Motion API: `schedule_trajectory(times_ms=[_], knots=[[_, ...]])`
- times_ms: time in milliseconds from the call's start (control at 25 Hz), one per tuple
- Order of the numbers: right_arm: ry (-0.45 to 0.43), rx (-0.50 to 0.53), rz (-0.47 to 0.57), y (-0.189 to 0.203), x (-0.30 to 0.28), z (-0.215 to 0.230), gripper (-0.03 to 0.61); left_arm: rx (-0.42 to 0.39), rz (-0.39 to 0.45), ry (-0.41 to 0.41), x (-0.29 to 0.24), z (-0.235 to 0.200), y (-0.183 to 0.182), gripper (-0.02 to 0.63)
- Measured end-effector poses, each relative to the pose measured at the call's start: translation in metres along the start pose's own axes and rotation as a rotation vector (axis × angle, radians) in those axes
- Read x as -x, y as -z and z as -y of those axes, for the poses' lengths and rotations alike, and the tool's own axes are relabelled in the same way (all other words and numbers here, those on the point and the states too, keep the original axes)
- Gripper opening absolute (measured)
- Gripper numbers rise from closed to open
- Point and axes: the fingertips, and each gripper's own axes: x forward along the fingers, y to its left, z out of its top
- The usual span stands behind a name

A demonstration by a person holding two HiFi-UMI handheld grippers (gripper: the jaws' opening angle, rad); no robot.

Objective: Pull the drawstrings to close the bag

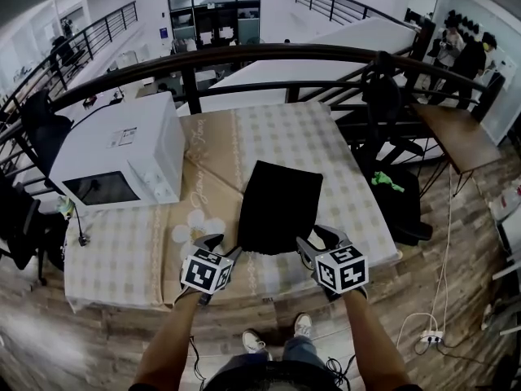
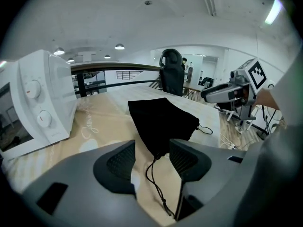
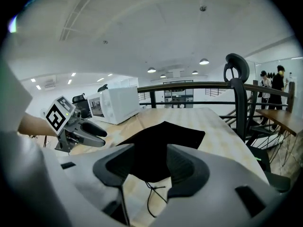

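A black drawstring bag (image 1: 277, 206) lies flat on the checked tablecloth (image 1: 326, 149), its mouth toward the near edge. Both grippers hover just in front of that mouth. My left gripper (image 1: 221, 245) is at the bag's near-left corner, open; in the left gripper view the bag (image 2: 163, 119) lies ahead and a black drawstring (image 2: 154, 174) runs between the spread jaws of the left gripper (image 2: 151, 162) without touching the pads. My right gripper (image 1: 316, 239) is at the near-right corner, open; in the right gripper view the right gripper (image 3: 150, 167) frames the bag (image 3: 163, 143) and the other drawstring (image 3: 151, 193).
A white microwave (image 1: 122, 157) stands on the table's left side. A dark railing (image 1: 244, 55) runs behind the table, with a black office chair (image 1: 383, 96) and a wooden side table (image 1: 460, 137) to the right. The table's front edge (image 1: 244, 296) is right below the grippers.
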Motion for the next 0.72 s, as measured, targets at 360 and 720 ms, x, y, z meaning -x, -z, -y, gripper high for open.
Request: schedule_trajectory(times_ms=[360, 720], knots=[[-0.038, 0.029, -0.148, 0.055, -0.015, -0.003, 0.209, -0.032, -0.112, 0.004, -0.021, -0.003, 0.028, 0.227], [-0.059, 0.048, -0.236, 0.087, -0.033, -0.006, 0.209, -0.043, -0.191, -0.005, -0.032, -0.008, 0.041, 0.227]])
